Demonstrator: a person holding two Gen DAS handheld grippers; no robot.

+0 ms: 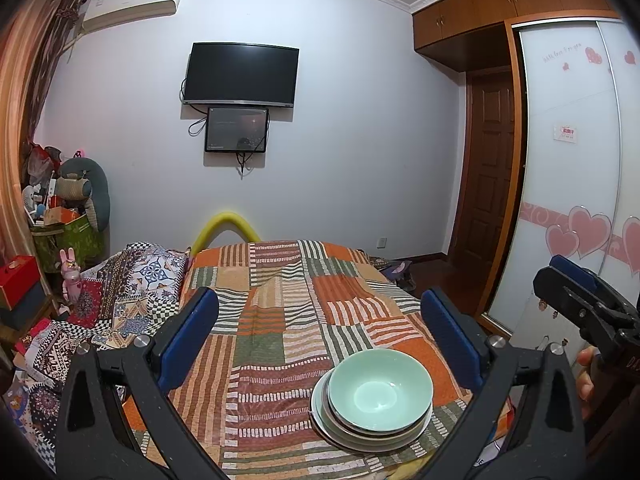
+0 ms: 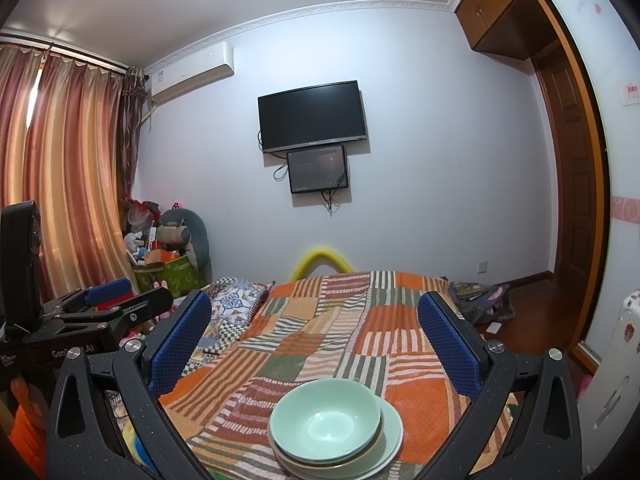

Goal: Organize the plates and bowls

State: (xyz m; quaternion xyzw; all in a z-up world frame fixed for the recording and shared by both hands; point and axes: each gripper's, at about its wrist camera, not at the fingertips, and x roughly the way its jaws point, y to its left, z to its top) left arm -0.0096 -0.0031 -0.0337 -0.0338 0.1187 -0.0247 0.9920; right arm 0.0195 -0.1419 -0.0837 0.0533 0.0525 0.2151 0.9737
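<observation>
I see a green bowl (image 1: 380, 394) sitting the right way up, its open mouth facing the ceiling. It sits on top of a small stack of plates (image 1: 362, 436). The stack rests on the patchwork bedspread (image 1: 280, 320), close to the near edge of the bed and a bit toward its right side. I think there are two or three plates under the bowl, but the rims blur together and I cannot count them for sure. The bowl and plates are round, so no side is longer than the other.

My left gripper (image 1: 320, 338) is wide open and holds nothing. The bowl lies low between its two blue pads (image 1: 188, 344), nearer the right pad, and does not touch it.

My right gripper (image 2: 314, 344) is wide open too, with nothing in it. From its camera the bowl (image 2: 325, 426) sits low and near the middle between the fingers, and the plates (image 2: 390, 436) stick out past the bowl on the right.

A dark TV (image 1: 241, 74) hangs on the far wall.
</observation>
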